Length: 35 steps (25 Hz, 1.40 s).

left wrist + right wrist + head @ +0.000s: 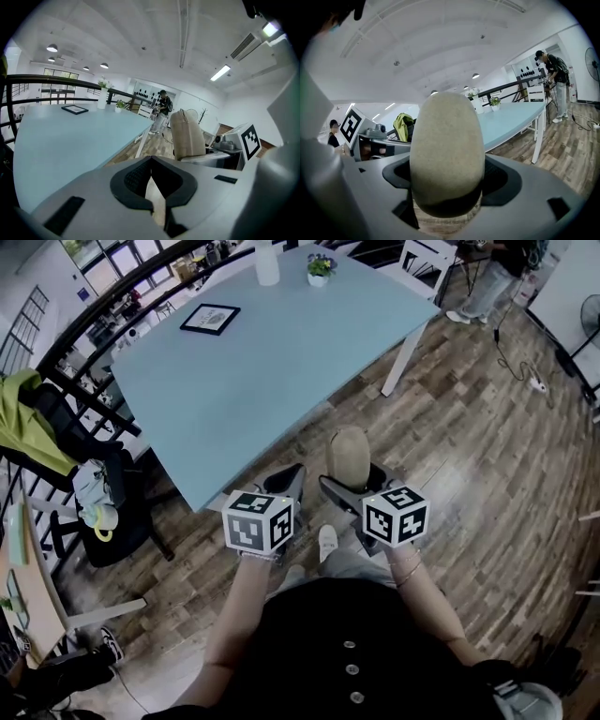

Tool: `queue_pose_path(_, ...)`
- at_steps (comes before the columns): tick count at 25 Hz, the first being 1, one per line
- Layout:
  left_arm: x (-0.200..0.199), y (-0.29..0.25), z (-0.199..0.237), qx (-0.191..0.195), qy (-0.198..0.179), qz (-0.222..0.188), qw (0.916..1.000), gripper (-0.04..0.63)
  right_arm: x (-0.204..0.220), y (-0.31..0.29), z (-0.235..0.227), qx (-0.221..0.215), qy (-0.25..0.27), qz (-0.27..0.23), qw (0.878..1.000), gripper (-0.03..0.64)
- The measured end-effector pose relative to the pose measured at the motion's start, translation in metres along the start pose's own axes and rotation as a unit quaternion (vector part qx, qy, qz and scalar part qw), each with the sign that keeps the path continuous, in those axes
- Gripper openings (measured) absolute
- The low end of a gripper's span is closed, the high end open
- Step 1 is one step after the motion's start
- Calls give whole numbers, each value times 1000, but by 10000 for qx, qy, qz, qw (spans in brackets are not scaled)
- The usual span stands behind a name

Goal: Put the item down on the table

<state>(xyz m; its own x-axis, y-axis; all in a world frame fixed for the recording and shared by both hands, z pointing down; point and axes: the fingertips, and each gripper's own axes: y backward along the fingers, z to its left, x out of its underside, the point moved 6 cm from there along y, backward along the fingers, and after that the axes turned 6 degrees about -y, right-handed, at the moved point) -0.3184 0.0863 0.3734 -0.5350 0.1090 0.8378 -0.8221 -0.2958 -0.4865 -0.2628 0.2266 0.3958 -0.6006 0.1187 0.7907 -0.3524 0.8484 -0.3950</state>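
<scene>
Item (348, 457), beige, egg-shaped, matt, held over wooden floor (469, 427) near pale-blue counter (244, 371).
Right gripper (352, 482) fingers pinch its lower half; it looks light and firm. Left gripper (286, 482) fingers are pressed together, empty.

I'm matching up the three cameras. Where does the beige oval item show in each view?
Head view: the beige oval item is at lower centre, upright in the right hand-held gripper, just off the near edge of the light blue table.
Left gripper view: right of centre, upright, beyond the jaws.
Right gripper view: fills the centre, clamped between the jaws.
Shared landmark: the light blue table.
</scene>
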Motion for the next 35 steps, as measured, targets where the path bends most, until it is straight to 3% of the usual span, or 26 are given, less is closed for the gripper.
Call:
queue_pose_path(12, -43, -58, 27, -282, 78, -149, 9995, 17, -52, -43, -46, -321, 251, 160, 9990, 398)
queue_pose_path(20, -46, -74, 40, -430, 292, -111, 9986, 17, -61, -58, -63, -369, 237, 234, 9988, 397)
queue_pose_path(29, -53, -94, 43, -333, 334, 6, 9989, 18, -68, -58, -82, -294, 112, 231, 9992, 399)
queue_pose_path(35, -61, -125, 40, -70, 239, 72, 9997, 17, -74, -65, -105, -154, 57, 218, 9996, 399)
